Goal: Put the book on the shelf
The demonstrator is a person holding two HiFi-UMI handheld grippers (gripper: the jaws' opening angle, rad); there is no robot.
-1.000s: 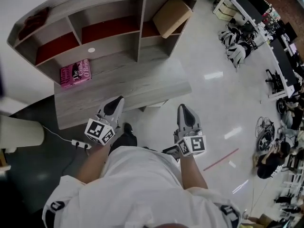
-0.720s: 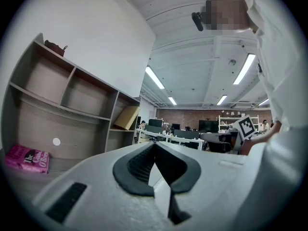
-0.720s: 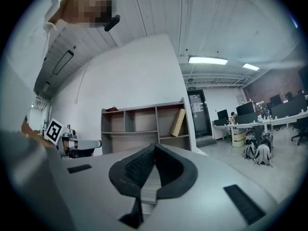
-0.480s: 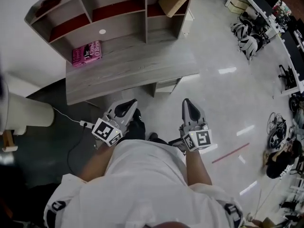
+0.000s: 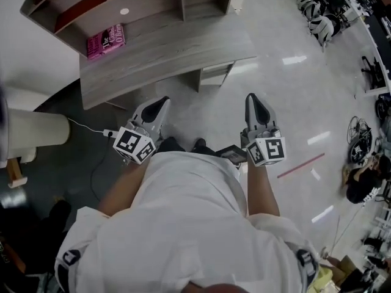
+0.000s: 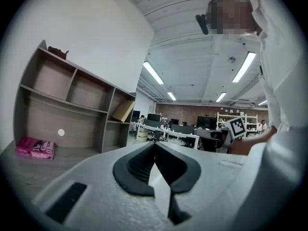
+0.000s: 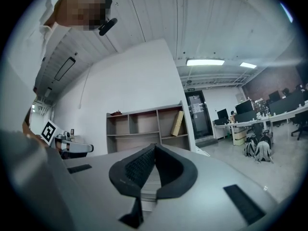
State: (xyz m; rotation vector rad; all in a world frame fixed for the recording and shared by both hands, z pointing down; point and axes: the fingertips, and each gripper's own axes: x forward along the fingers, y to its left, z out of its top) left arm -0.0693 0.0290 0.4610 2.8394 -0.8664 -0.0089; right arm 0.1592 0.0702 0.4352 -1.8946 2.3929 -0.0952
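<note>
Though well apart from left gripper (image 5: 160,104), pink book (image 5: 105,40) on desk (image 5: 174,54).

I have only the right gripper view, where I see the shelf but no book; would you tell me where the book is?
Observer: The pink book lies flat on the desk, at its left end, beneath the compartments of the shelf.
Operator: Thank you. Is anything held on the other side?
Observer: No, the left claw is shut with nothing between its jaws.
Operator: Are we at the desk yet?
Observer: Not yet: in the head view the left claw and the right claw both show over the floor, short of the desk's front edge.
</note>
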